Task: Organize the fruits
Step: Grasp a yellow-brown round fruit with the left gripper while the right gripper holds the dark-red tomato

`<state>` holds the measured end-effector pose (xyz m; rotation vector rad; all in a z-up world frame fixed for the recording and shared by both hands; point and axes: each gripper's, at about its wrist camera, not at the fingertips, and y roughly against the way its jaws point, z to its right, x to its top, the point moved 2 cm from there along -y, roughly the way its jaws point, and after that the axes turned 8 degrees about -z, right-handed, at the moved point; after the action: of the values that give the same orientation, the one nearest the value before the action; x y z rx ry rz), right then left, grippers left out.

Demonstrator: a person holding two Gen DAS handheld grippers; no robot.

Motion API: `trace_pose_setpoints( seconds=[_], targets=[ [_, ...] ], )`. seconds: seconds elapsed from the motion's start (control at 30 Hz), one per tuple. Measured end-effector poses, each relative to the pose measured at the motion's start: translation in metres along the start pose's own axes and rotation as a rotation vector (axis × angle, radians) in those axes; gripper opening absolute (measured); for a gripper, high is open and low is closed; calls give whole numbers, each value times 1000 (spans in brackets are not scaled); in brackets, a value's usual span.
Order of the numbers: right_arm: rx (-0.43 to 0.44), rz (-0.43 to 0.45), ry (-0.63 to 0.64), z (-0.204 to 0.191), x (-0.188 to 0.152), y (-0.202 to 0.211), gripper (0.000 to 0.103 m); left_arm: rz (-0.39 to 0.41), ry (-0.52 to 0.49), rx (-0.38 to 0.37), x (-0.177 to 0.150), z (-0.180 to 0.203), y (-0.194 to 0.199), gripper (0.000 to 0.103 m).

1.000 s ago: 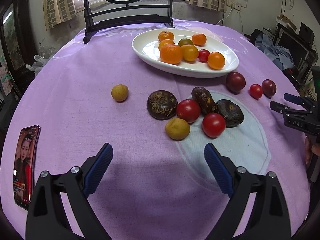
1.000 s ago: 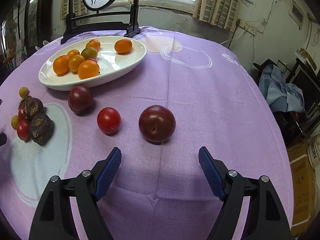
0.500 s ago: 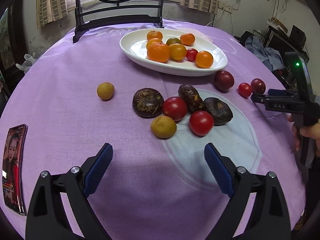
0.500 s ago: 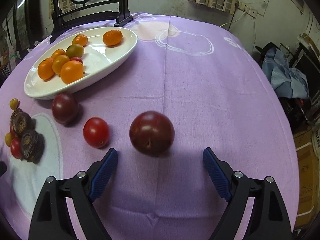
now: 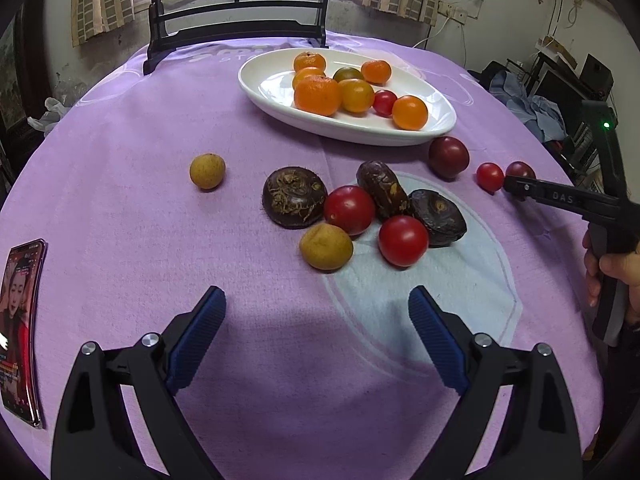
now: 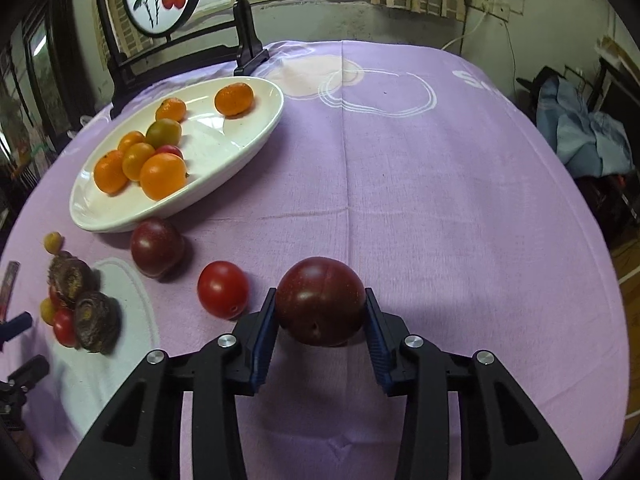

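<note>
- Two grippers work over a round table under a purple cloth.
- Right gripper: its jaws have just been closing, and the blue pads now press on both sides of a dark plum, which sits between them near the front middle of the cloth.
- Just left of that plum lies a red tomato, apart from the pad; farther left and back lies a second plum, just beside the rim of the white dish.
- The dish holds a group of oranges, one greenish fruit and a small red one, with a single orange lying apart near its far end.
- Left gripper: its jaws stand wide apart with nothing between them, above bare cloth.
- Ahead of it lies a cluster: three dark brown knobbly things, two red tomatoes and a yellow-brown round fruit, several of them touching.
- Another yellow-brown fruit lies alone to the left, well apart from the cluster.
- A phone with a lit screen lies at the left edge of the table.
- A hand grips the right gripper's handle at the right edge of the left wrist view.
</note>
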<state>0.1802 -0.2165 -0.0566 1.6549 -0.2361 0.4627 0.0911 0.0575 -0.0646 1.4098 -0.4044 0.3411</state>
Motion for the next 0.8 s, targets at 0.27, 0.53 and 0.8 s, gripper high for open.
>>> trace_pose_setpoints(
  seconds=[0.27, 0.53, 0.8],
  targets=[
    [148, 71, 41, -25, -23, 26, 41, 5, 20, 41, 0, -9, 4, 90],
    [211, 57, 161, -54, -36, 27, 41, -46, 3, 73, 8, 2, -9, 72],
    [214, 57, 214, -65, -43, 32, 41, -51, -22, 108, 23, 12, -18, 59]
  ],
)
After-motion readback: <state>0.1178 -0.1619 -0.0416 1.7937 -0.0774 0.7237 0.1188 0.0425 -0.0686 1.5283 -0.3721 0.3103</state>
